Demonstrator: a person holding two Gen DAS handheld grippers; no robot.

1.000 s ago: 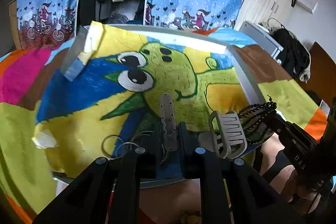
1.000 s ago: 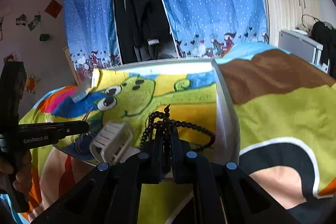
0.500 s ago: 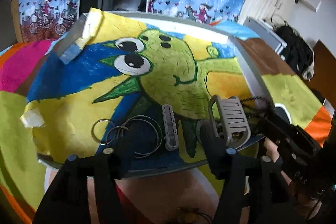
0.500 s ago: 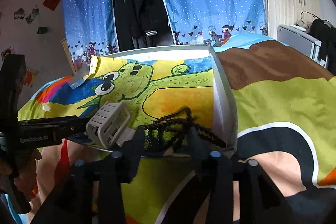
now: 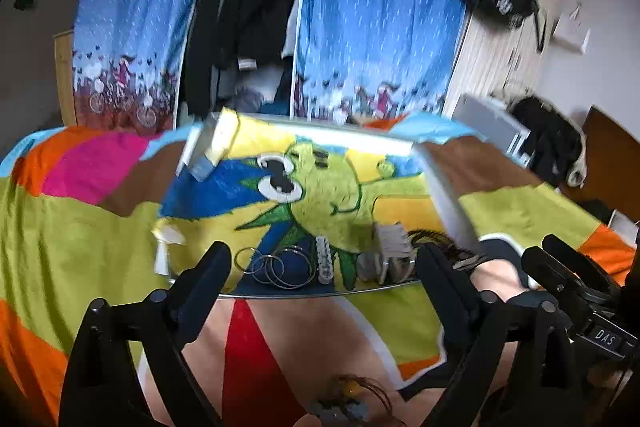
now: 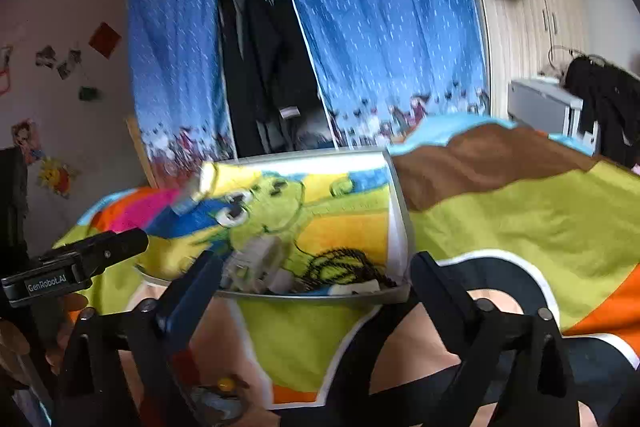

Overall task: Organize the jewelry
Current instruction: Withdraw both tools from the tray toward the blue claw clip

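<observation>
A shallow tray [image 5: 320, 293] lined with a cartoon drawing lies on the bed. Along its near edge lie several metal rings [image 5: 280, 269], a grey barrette [image 5: 324, 259], a grey claw hair clip [image 5: 386, 253] and a dark bead necklace [image 5: 444, 247]. My left gripper [image 5: 324, 267] is open and held back in front of the tray's near edge. In the right wrist view the claw clip [image 6: 256, 263] and bead necklace [image 6: 344, 265] lie in the tray's near right corner [image 6: 396, 287]. My right gripper [image 6: 316, 275] is open too, just short of that edge, holding nothing.
A colourful bedspread [image 5: 80, 227] covers the bed. Blue curtains [image 5: 380, 7] and hanging dark clothes [image 5: 248, 7] stand behind. A small box [image 5: 216, 147] leans on the tray's far left corner. A hand holds the left gripper [image 6: 80, 263] at the left of the right wrist view.
The left gripper let go of the barrette and the right gripper let go of the bead necklace. Both opened wide and drew back from the tray.
</observation>
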